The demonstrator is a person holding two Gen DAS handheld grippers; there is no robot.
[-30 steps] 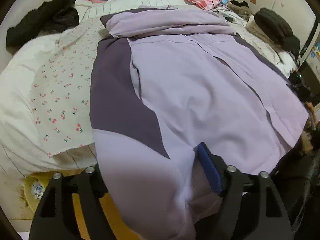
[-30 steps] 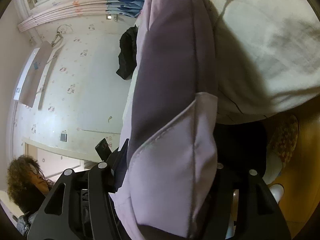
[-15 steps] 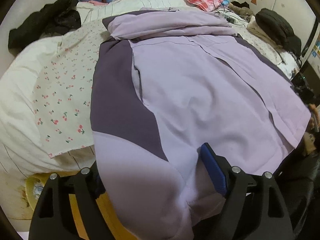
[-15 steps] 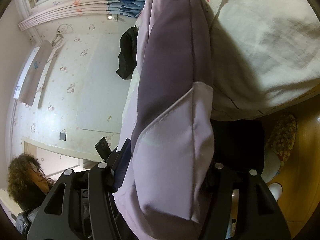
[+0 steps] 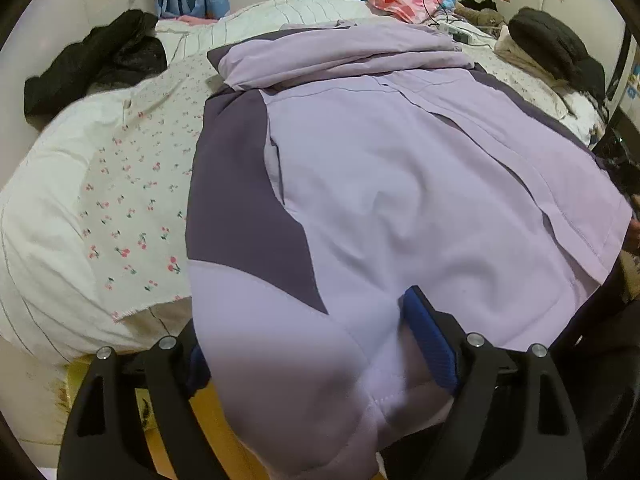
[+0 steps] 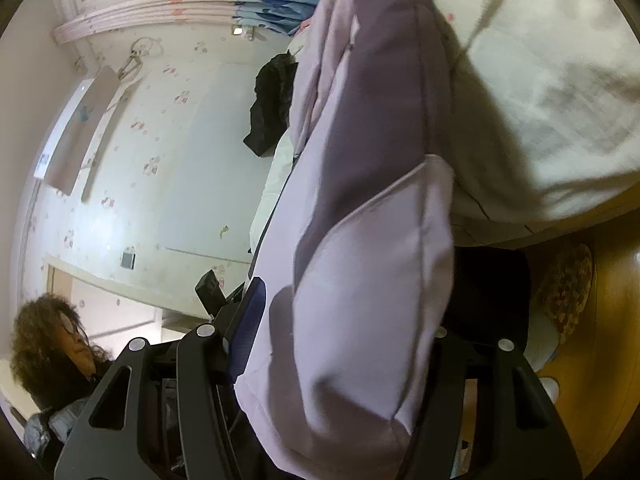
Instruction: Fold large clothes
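While the lilac jacket (image 5: 400, 184) lies spread on the bed (image 5: 60, 216), hem between both fingers | left gripper (image 5: 320, 360) opening, loose around hem | right gripper (image 6: 340, 360) closing on hem | soft, slippery; take seamed hem corners

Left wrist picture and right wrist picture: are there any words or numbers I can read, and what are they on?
No text can be read in either view.
White panel on the wall: small blue mark, too blurred to read.
Coloured stickers at the right edge: too small to read.
Lilac jacket: no label showing.
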